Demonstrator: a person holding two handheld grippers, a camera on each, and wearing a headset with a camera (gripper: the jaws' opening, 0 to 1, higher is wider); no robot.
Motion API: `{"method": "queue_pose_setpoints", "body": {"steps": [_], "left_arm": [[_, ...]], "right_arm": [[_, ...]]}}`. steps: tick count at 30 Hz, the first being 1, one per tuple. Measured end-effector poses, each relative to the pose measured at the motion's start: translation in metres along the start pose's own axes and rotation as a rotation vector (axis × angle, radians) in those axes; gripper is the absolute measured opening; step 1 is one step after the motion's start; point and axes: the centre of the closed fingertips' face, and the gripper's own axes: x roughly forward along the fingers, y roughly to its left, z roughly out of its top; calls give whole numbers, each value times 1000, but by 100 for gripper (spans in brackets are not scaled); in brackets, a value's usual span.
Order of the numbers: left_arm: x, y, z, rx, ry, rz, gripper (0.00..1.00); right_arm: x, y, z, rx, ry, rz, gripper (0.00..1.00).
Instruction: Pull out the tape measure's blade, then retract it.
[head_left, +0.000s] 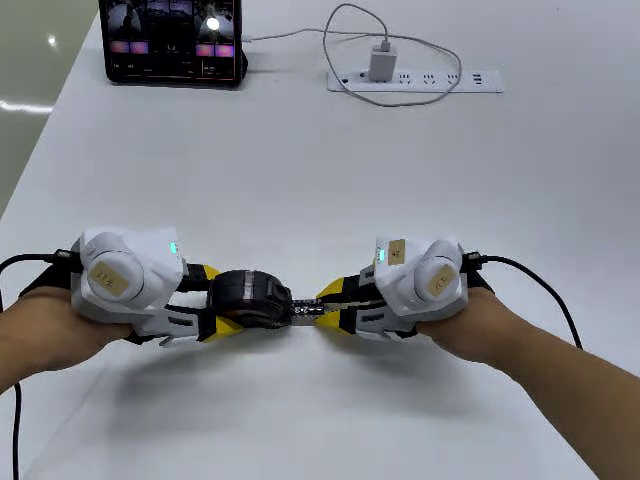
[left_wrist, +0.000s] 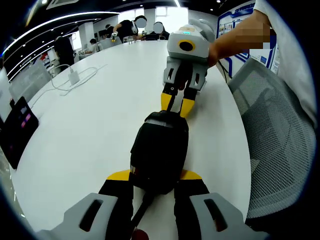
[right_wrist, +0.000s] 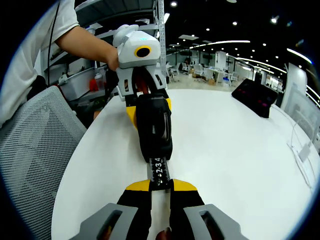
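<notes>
Two grippers meet at lower centre of the head view, on a white table (head_left: 300, 180). The left gripper (head_left: 218, 312) has its yellow-tipped jaws pinched on the black tape measure (head_left: 250, 297), one jaw on each flank of the case, as we see at the bottom of the left gripper view. The right gripper (head_left: 332, 308) has its jaws pressed together on the blade (head_left: 305, 312), which is out only a short way, so the two sets of tips sit near each other.

We see broad bare table above the grippers in the head view. A tablet (head_left: 172, 40) sits at upper left and a power strip (head_left: 415, 80) with a plugged charger (head_left: 382, 62) and looped cable (head_left: 345, 30) at upper right, both well apart from the work. The table's left edge runs diagonally down the left side of the frame. In the gripper views its near edge lies close beside a grey mesh chair (left_wrist: 270, 135).

We read the numerals 2, 3, 4 on the blade in the right gripper view. Tan stickers on both grippers are too small to read.
</notes>
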Motion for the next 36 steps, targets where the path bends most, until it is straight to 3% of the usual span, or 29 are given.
{"method": "queue_pose_setpoints", "body": {"steps": [36], "left_arm": [[1, 0, 0, -9, -2, 8, 26]], "right_arm": [[-55, -6, -42, 36, 46, -74, 9]]}}
